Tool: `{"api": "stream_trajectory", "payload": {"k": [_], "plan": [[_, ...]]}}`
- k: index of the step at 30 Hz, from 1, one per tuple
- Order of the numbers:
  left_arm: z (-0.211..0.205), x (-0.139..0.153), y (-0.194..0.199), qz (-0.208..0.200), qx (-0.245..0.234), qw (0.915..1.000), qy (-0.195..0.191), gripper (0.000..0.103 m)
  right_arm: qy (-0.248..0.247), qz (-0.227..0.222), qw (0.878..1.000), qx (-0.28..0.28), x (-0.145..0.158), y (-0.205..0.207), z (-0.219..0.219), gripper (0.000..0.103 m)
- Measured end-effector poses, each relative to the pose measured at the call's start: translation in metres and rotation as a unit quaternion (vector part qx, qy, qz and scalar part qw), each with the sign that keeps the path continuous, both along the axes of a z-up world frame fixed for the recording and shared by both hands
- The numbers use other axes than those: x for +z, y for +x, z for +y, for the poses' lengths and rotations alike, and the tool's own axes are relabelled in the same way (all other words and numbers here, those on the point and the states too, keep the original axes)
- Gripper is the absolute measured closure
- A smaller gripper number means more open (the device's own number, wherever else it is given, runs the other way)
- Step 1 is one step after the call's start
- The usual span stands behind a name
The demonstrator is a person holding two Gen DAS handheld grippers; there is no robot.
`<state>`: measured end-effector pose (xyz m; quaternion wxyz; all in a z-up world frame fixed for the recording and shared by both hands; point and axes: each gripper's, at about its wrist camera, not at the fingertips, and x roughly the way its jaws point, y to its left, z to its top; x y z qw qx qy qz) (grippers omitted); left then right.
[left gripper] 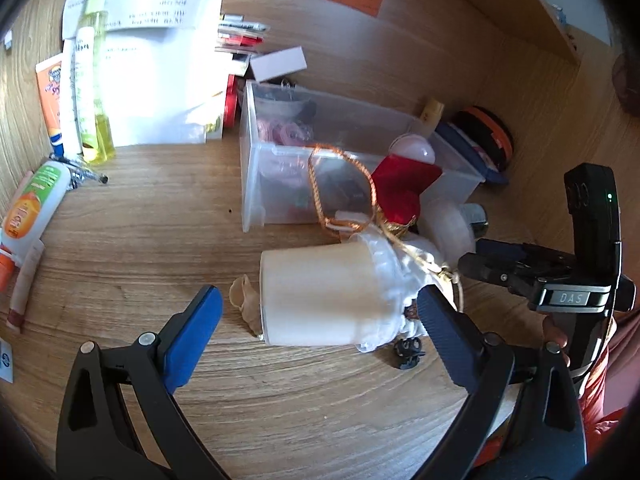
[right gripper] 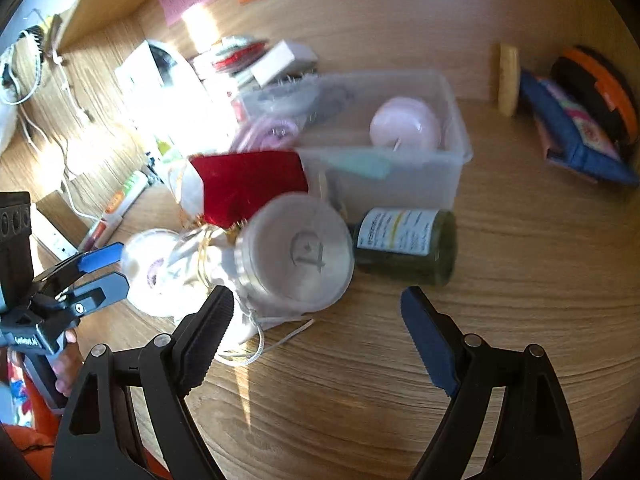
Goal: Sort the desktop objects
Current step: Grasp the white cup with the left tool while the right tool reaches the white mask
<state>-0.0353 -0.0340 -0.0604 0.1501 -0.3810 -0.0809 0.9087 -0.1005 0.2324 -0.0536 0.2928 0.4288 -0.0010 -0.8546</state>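
A white plastic cup [left gripper: 320, 292] lies on its side on the wooden desk, wrapped at one end in a white cloth bag tied with gold cord. A red velvet pouch [left gripper: 400, 192] leans on it. My left gripper [left gripper: 320, 320] is open, its fingers either side of the cup. My right gripper [right gripper: 316, 320] is open and empty, just in front of a second clear cup [right gripper: 296, 252] and a dark green jar [right gripper: 404, 244] lying on its side. A clear plastic bin [left gripper: 320, 160] behind holds a pink ball [right gripper: 404, 124] and small items.
Tubes and bottles [left gripper: 84, 80] lie at the left with white papers [left gripper: 160, 60]. A blue pouch [right gripper: 576, 136] and an orange-black disc [right gripper: 600, 88] stand at the back right. A small black clip [left gripper: 408, 352] and a beige shell [left gripper: 244, 300] lie by the cup.
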Motion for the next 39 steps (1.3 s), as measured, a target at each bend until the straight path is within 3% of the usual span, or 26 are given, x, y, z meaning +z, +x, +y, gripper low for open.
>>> {"api": "stream_trajectory", "payload": {"k": [7, 12, 15, 18, 29, 32, 39], "plan": [[-0.004, 0.000, -0.005, 0.004, 0.009, 1.0000, 0.001, 0.005, -0.032, -0.049, 0.998, -0.003, -0.010, -0.020, -0.009, 0.020], [-0.003, -0.004, -0.012, -0.012, -0.008, 0.9998, 0.016, 0.020, -0.046, -0.073, 0.996, -0.005, -0.015, -0.027, -0.016, 0.023], [0.000, -0.003, -0.011, -0.007, -0.015, 0.9998, 0.010, 0.026, -0.049, -0.072, 0.996, -0.003, -0.015, -0.028, -0.021, 0.036], [0.002, -0.004, -0.008, -0.006, -0.025, 0.9996, 0.009, 0.033, -0.047, -0.066, 0.997, -0.006, -0.015, -0.028, -0.026, 0.036], [-0.010, 0.001, 0.000, 0.007, 0.012, 0.9999, -0.007, 0.036, -0.056, -0.038, 0.998, -0.007, -0.005, -0.018, -0.016, 0.038], [-0.013, 0.004, 0.000, 0.012, 0.020, 0.9997, -0.005, 0.037, -0.050, -0.035, 0.998, -0.005, -0.001, -0.013, -0.014, 0.070], [-0.014, 0.005, 0.000, 0.015, 0.024, 0.9996, -0.006, 0.037, -0.047, -0.052, 0.997, -0.007, -0.001, -0.011, -0.011, 0.067]]}}
